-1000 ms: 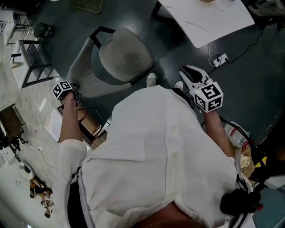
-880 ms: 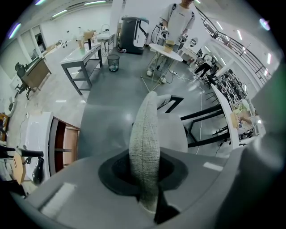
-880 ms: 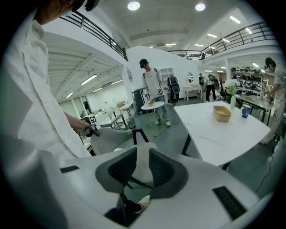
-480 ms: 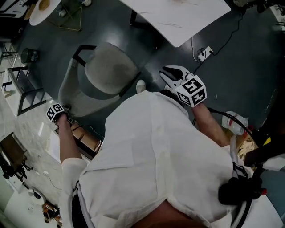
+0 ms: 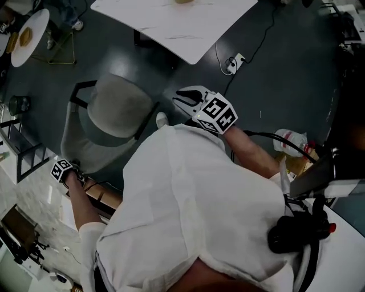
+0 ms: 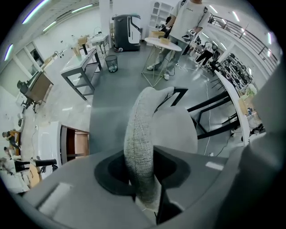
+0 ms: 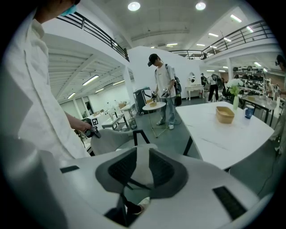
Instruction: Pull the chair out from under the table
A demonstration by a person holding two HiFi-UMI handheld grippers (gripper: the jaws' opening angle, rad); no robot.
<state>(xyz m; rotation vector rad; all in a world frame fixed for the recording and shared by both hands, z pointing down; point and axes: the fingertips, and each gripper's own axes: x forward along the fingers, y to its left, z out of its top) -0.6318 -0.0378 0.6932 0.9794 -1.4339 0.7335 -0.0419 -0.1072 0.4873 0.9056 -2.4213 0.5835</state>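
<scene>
Grey fabric chair backrest (image 6: 140, 134) between left tongs (image 6: 144, 176), jaws opening, grip loosened; farther from white desk (image 5: 171, 23) than a second ago. Right tongs (image 5: 182, 102) spread, empty.

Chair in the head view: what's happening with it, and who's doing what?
A person in a white shirt works with two hand-held grippers. The grey chair stands clear of the white table. The left gripper points down over the backrest rim, which sits between its jaws as they open. The right gripper is open and empty, held out near the chair's seat.
</scene>
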